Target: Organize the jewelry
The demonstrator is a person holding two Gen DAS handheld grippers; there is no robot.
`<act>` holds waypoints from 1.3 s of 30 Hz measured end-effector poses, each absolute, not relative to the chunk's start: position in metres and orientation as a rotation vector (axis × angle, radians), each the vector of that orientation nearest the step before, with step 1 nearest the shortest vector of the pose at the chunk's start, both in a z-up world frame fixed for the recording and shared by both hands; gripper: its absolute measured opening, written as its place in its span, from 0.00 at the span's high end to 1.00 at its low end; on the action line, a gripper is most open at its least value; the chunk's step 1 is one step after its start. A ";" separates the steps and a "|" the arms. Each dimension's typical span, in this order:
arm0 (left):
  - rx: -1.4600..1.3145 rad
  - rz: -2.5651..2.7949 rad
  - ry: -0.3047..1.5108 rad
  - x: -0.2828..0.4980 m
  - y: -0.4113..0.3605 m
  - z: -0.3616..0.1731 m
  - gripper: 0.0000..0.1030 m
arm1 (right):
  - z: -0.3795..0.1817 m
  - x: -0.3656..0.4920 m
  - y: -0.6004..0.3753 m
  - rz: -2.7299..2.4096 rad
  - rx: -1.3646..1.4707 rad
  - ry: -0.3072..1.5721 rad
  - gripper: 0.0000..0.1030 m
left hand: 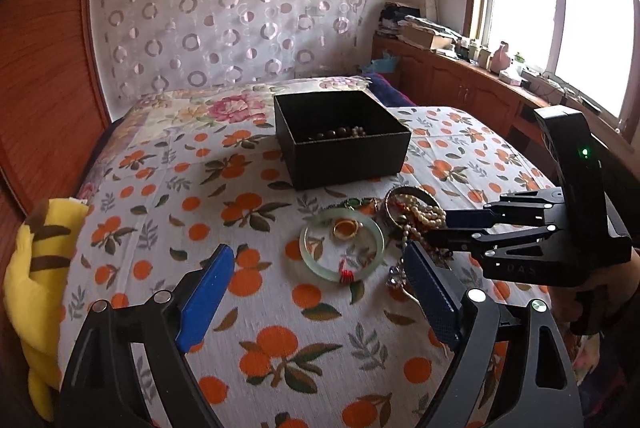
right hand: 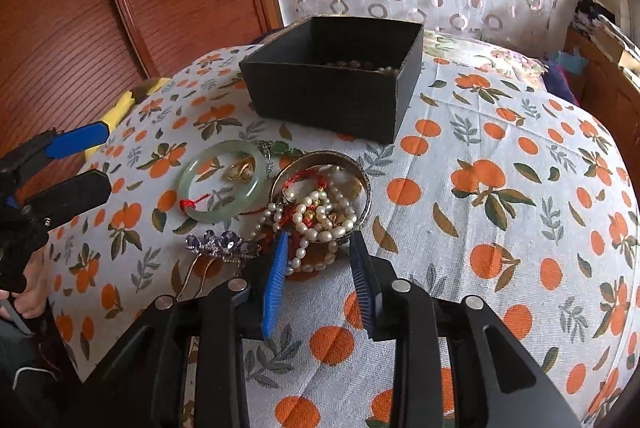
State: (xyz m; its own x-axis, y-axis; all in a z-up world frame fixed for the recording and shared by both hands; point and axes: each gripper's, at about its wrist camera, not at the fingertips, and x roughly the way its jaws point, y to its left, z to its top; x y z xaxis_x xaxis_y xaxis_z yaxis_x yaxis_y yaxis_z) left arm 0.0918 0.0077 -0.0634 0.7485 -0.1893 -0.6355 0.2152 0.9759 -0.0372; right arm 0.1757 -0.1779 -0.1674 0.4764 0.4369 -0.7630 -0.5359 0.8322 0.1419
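A black open box stands on the orange-print bedspread with dark beads inside. In front of it lies a pale green jade bangle around gold rings. Beside it a metal bangle rings a pile of pearl strands and red cord. A purple crystal hair clip lies near them. My right gripper is open, its fingers on either side of the near edge of the pearl pile. My left gripper is open and empty, just short of the jade bangle.
A yellow plush toy lies at the bed's left edge. A wooden headboard rises on the left. A wooden cabinet with clutter runs under the window at right. A patterned curtain hangs behind the bed.
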 end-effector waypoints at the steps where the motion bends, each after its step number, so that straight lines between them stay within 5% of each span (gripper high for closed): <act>1: 0.039 -0.221 0.691 0.090 0.008 -0.064 0.19 | -0.167 0.174 -0.179 0.596 -0.132 0.892 0.73; 4: 0.037 -0.217 0.691 0.089 0.008 -0.064 0.19 | -0.164 0.169 -0.182 0.612 -0.156 0.886 0.90; 9: 0.028 -0.217 0.689 0.087 0.007 -0.066 0.19 | -0.161 0.170 -0.193 0.576 -0.162 0.873 1.00; 26: 0.018 -0.215 0.699 0.090 0.009 -0.070 0.19 | -0.163 0.170 -0.186 0.576 -0.166 0.873 0.99; 30: 0.012 -0.213 0.700 0.090 0.009 -0.072 0.19 | -0.164 0.173 -0.188 0.564 -0.155 0.877 0.87; 39: 0.014 -0.223 0.702 0.089 0.004 -0.076 0.19 | -0.167 0.180 -0.174 0.555 -0.221 0.893 0.86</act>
